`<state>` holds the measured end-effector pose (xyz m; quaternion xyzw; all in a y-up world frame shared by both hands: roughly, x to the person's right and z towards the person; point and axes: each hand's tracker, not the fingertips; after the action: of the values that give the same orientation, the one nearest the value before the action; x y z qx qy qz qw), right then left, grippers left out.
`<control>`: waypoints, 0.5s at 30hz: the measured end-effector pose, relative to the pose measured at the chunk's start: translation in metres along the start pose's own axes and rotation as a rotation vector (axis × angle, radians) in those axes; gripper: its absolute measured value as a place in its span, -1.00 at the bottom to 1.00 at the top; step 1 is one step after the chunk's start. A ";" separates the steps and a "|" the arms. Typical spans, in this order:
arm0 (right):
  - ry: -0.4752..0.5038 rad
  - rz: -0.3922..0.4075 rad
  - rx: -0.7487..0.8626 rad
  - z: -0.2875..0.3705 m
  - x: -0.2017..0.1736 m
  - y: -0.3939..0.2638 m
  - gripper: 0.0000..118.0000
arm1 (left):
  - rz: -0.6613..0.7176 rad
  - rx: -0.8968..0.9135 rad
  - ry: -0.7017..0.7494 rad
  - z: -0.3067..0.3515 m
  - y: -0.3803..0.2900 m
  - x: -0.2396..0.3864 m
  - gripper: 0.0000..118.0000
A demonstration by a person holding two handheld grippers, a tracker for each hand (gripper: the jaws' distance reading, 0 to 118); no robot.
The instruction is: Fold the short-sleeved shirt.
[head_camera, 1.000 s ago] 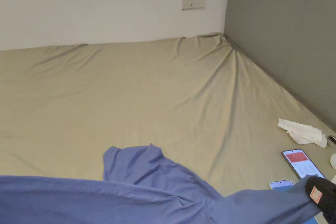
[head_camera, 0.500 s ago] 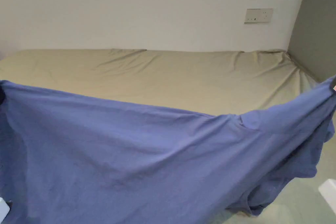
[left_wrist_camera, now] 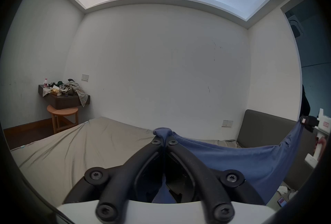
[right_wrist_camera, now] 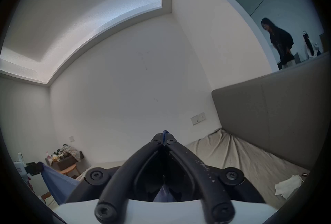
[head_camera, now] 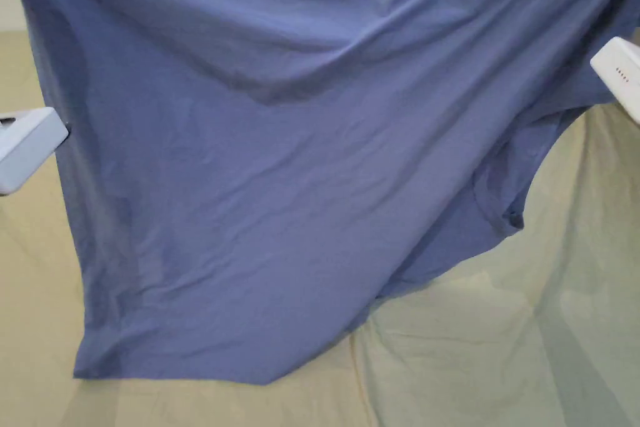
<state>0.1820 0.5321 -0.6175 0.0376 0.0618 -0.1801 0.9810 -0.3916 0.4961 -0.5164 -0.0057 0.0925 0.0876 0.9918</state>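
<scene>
Holding blue shirt [head_camera: 281,165] aloft: left gripper [left_wrist_camera: 164,139], right gripper [right_wrist_camera: 164,139] each clamped on cloth; advised lowering evenly onto bed [head_camera: 475,353].

Matt blue cloth shirt [head_camera: 262,153], creased beige cloth bedsheet [head_camera: 475,347], matt black plastic left claw [left_wrist_camera: 163,140]

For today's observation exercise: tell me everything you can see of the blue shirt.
The blue shirt is a plain, thin, soft-looking fabric, creased. It hangs spread out in the air above the beige bed sheet, stretched between the left tongs and right tongs, each shut on an upper corner. Its top edge sags; a sleeve droops at the right.
</scene>
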 end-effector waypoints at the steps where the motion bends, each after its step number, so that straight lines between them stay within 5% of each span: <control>1: -0.020 -0.010 0.019 -0.007 -0.003 0.005 -1.00 | 0.007 0.005 0.001 -0.011 0.001 0.002 -1.00; 6: -0.067 0.078 0.089 -0.032 -0.018 0.033 -1.00 | -0.013 0.041 -0.007 -0.046 0.015 0.015 -1.00; 13: -0.117 0.089 0.115 -0.056 -0.022 0.064 -1.00 | 0.025 0.038 -0.014 -0.073 0.030 0.024 -1.00; 15: -0.132 0.153 0.120 -0.057 -0.028 0.068 -1.00 | 0.007 0.046 -0.008 -0.077 0.032 0.027 -1.00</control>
<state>0.1739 0.6113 -0.6663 0.0888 -0.0167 -0.1103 0.9898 -0.3852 0.5302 -0.5974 0.0179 0.0908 0.0892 0.9917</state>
